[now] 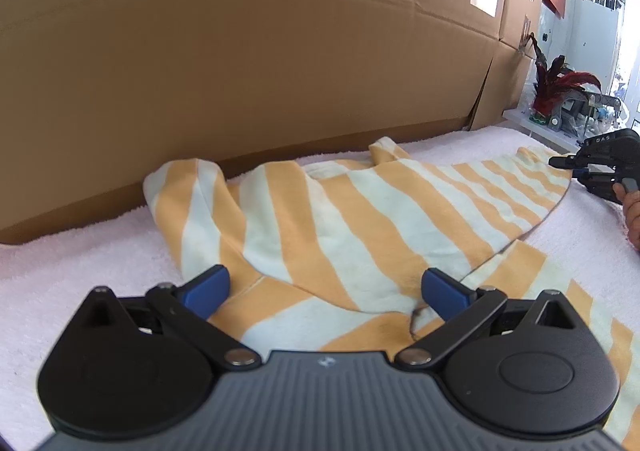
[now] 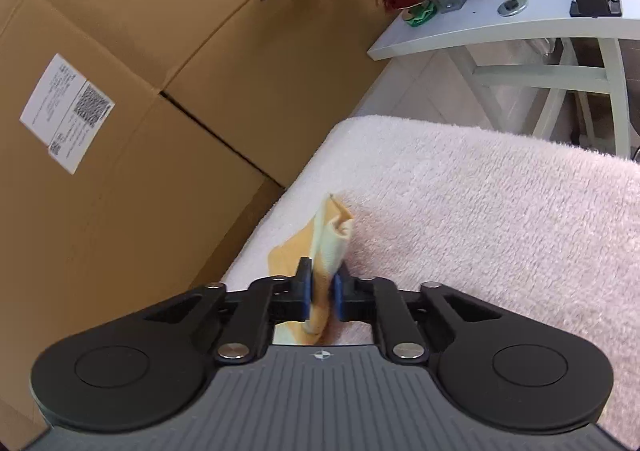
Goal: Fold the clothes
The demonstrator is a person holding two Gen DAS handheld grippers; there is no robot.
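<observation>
An orange-and-cream striped garment lies spread on a pale pink towel. My left gripper hovers over its near part with the blue pads wide apart, open, only loose cloth lying between them. At the far right of the left wrist view my right gripper meets the garment's far corner. In the right wrist view my right gripper is shut on a bunched fold of the striped garment, the cloth pinched between the blue pads.
Large cardboard boxes stand right behind the towel. Beyond the towel's right end a white side table carries a dark red feathery plant and metal parts. A person's hand shows at the right edge.
</observation>
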